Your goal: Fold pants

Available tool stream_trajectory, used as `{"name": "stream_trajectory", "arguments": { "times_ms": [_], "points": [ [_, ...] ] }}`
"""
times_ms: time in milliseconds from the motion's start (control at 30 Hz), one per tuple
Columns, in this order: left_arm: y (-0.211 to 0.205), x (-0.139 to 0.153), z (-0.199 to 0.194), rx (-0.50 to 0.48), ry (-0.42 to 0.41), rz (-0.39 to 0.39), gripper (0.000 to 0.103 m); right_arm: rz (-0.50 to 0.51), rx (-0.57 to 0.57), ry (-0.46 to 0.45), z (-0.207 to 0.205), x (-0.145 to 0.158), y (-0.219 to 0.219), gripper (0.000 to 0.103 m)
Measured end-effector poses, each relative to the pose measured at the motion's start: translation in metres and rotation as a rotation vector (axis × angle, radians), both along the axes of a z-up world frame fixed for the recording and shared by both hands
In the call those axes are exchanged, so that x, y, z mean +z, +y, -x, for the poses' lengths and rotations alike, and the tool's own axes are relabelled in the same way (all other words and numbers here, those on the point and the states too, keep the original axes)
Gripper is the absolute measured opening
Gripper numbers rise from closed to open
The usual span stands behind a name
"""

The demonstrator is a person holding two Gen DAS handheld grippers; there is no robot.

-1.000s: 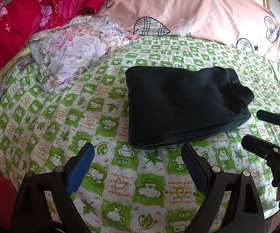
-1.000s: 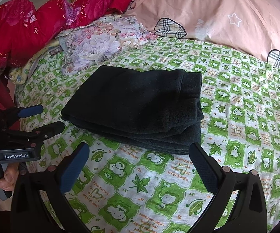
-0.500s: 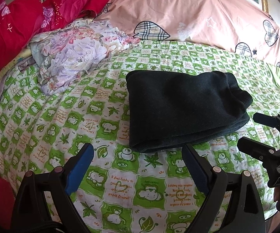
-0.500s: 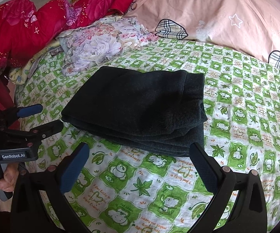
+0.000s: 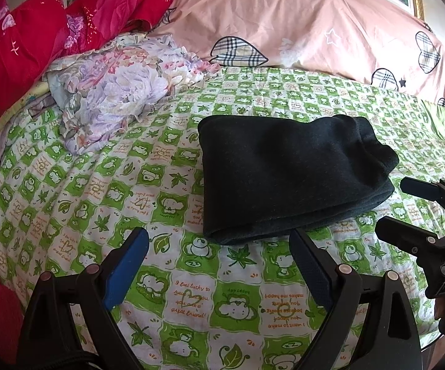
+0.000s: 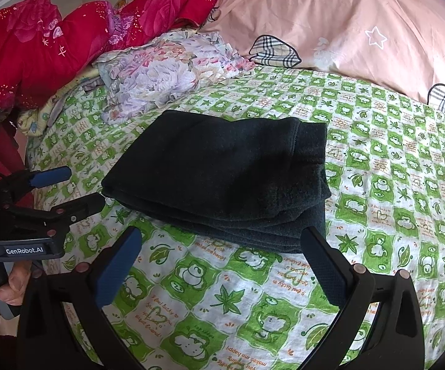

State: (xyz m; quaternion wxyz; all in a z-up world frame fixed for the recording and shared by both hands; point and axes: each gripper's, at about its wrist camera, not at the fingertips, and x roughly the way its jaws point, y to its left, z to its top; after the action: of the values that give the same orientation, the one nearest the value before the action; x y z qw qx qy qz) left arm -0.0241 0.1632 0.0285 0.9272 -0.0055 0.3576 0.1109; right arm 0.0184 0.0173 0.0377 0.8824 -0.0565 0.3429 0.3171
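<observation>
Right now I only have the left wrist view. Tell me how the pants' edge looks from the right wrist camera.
Observer: The pants show several stacked layers along the edge facing the right gripper.
Operator: Report what sits between that gripper's fingers.
Observer: Nothing is gripped. It is open wide, with only the bedsheet and the pants' near edge showing in the gap.
Operator: Check my left gripper from that side.
Observer: The left gripper is open. One of its fingertips sits right by the pants' left corner, but I cannot tell if it touches.
</observation>
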Motion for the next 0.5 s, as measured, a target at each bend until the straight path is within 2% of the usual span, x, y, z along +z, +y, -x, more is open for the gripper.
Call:
{"name": "stream_trajectory", "arguments": {
  "times_ms": [500],
  "points": [
    [-0.0005,0.0001,-0.0003,-0.007,0.004,0.005,0.093,0.002,-0.001,0.005,0.0008,0.0004,0.0015,0.103]
  ]
}}
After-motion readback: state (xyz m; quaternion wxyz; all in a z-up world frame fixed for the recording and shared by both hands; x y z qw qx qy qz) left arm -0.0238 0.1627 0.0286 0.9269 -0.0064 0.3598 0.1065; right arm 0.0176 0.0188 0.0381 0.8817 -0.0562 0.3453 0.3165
